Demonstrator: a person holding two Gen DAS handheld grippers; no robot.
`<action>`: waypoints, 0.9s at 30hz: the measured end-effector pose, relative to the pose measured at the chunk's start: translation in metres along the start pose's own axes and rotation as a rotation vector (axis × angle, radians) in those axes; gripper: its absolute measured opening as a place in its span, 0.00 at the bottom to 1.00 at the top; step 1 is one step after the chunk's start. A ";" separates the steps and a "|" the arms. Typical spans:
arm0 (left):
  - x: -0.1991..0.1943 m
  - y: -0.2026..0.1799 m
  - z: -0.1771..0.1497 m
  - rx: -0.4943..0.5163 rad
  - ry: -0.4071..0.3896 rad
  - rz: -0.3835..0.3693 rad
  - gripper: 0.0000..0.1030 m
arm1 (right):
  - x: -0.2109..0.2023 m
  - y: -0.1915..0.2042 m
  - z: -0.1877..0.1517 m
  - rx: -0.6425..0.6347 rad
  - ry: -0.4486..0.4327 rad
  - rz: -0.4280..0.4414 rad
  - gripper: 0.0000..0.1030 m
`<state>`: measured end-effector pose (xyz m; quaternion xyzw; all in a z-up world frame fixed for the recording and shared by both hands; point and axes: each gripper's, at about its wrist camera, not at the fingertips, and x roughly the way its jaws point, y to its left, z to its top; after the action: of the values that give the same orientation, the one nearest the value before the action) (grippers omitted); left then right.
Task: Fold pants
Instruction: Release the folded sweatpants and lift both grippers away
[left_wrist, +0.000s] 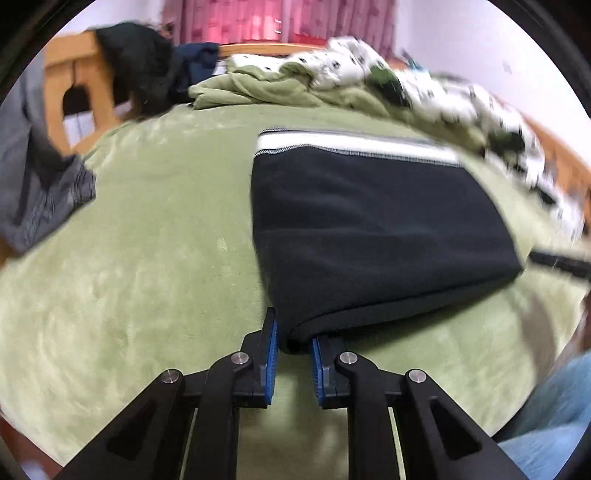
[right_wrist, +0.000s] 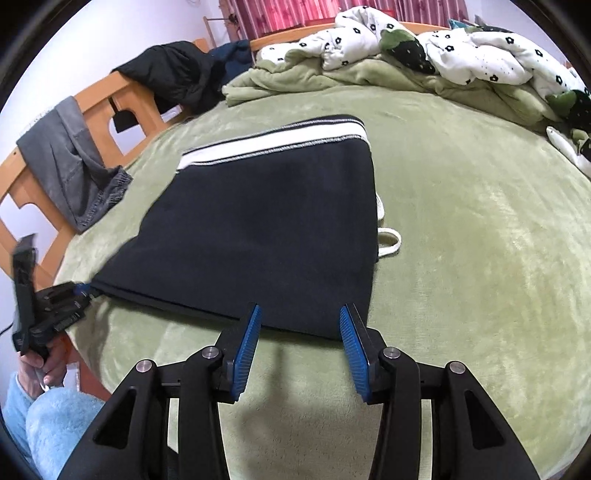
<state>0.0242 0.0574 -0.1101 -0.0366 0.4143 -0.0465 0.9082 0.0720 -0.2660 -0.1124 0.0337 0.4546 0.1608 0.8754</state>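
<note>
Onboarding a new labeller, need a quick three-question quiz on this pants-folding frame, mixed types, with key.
1. True or false: the left gripper is shut on the near corner of the folded black fleece pants.
2. Multiple choice: the right gripper is A) clamped on the pants, B) open at the pants' near edge, C) holding the grey trousers.
3. Fill in: the pants' white waistband lies at the ___ end, seen from the grippers.

Key: 1 true; 2 B; 3 far. The pants rest on the green plush blanket; the grey trousers hang over the wooden bed rail.
</note>
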 end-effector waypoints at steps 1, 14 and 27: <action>0.002 0.002 -0.003 -0.013 0.019 -0.006 0.15 | -0.001 0.000 0.000 -0.003 -0.004 -0.003 0.44; -0.043 0.016 0.030 -0.092 -0.126 -0.221 0.54 | 0.003 -0.018 0.034 0.023 -0.124 0.013 0.44; 0.044 -0.035 0.020 0.024 -0.010 -0.074 0.54 | 0.039 -0.034 0.016 0.026 -0.007 0.010 0.44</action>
<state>0.0661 0.0185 -0.1266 -0.0411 0.4075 -0.0849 0.9083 0.1148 -0.2843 -0.1407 0.0478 0.4534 0.1590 0.8757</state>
